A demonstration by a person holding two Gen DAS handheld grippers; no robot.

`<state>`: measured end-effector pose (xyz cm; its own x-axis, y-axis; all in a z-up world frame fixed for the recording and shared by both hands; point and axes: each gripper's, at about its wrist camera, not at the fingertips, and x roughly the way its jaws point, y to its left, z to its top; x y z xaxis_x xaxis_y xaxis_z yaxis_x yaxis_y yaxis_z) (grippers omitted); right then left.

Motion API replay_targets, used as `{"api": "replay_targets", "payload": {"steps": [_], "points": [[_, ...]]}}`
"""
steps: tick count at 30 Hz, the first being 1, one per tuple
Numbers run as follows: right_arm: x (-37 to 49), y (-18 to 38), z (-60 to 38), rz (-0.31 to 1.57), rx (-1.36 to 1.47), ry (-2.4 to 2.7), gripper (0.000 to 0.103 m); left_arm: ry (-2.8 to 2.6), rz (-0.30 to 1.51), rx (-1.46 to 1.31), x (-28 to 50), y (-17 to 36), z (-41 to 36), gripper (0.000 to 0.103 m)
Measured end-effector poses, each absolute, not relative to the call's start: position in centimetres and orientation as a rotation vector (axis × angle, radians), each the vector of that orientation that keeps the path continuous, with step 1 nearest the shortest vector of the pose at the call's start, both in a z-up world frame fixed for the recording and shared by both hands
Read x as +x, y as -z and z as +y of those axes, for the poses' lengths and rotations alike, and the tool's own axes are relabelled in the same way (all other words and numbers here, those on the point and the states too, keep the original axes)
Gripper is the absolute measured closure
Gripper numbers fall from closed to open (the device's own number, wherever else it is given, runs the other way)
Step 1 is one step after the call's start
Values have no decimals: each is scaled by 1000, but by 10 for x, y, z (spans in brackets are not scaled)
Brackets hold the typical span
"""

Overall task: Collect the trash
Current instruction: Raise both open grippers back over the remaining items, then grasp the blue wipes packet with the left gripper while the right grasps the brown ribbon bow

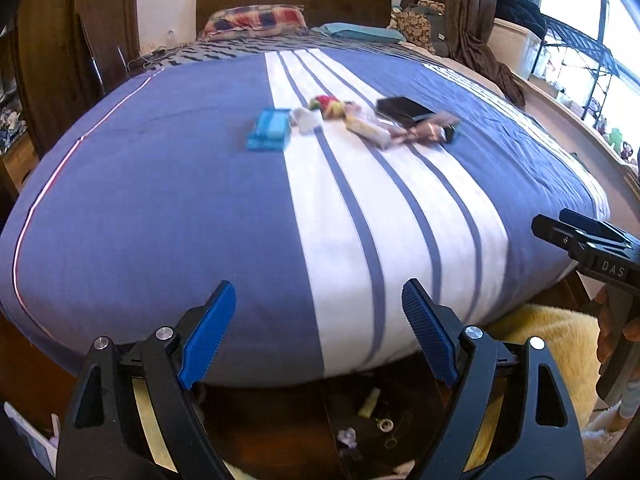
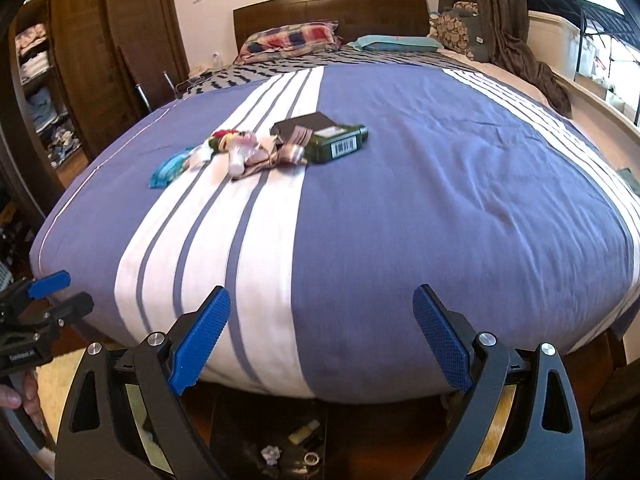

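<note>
Both tongs, left tongs (image 1: pixel 318 304) and right tongs (image 2: pixel 322 308), hang released with nothing between their blue pads, above the foot of the bed (image 1: pixel 160 200). Trash lies clustered mid-bed: a blue packet (image 1: pixel 270 128), crumpled wrappers (image 2: pixel 248 152), a green bottle (image 2: pixel 336 144).

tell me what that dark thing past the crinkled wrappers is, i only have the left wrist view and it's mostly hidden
Observer: It's a dark green bottle lying on its side, with a white barcode label facing up.
Operator: touching the black box?
Observer: In the right wrist view it rests against the black box; its cap end points away from the wrappers.
Operator: right gripper holding anything
Observer: No, the right gripper is open and empty, short of the bed.
</note>
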<state>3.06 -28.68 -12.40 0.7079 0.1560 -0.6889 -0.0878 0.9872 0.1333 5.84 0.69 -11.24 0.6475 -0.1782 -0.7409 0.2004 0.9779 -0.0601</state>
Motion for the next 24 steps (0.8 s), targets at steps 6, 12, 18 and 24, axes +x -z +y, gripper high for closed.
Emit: {"api": "replay_targets", "payload": {"steps": [6, 12, 18, 24], "points": [[68, 125, -284, 771, 92, -126, 10, 195, 837, 30, 97, 111, 9, 22], [103, 127, -275, 769, 92, -145, 11, 180, 835, 38, 135, 112, 10, 22], [134, 129, -258, 770, 89, -200, 36, 154, 833, 35, 176, 116, 16, 22], [157, 136, -250, 791, 120, -231, 54, 136, 849, 31, 216, 125, 18, 23]]}}
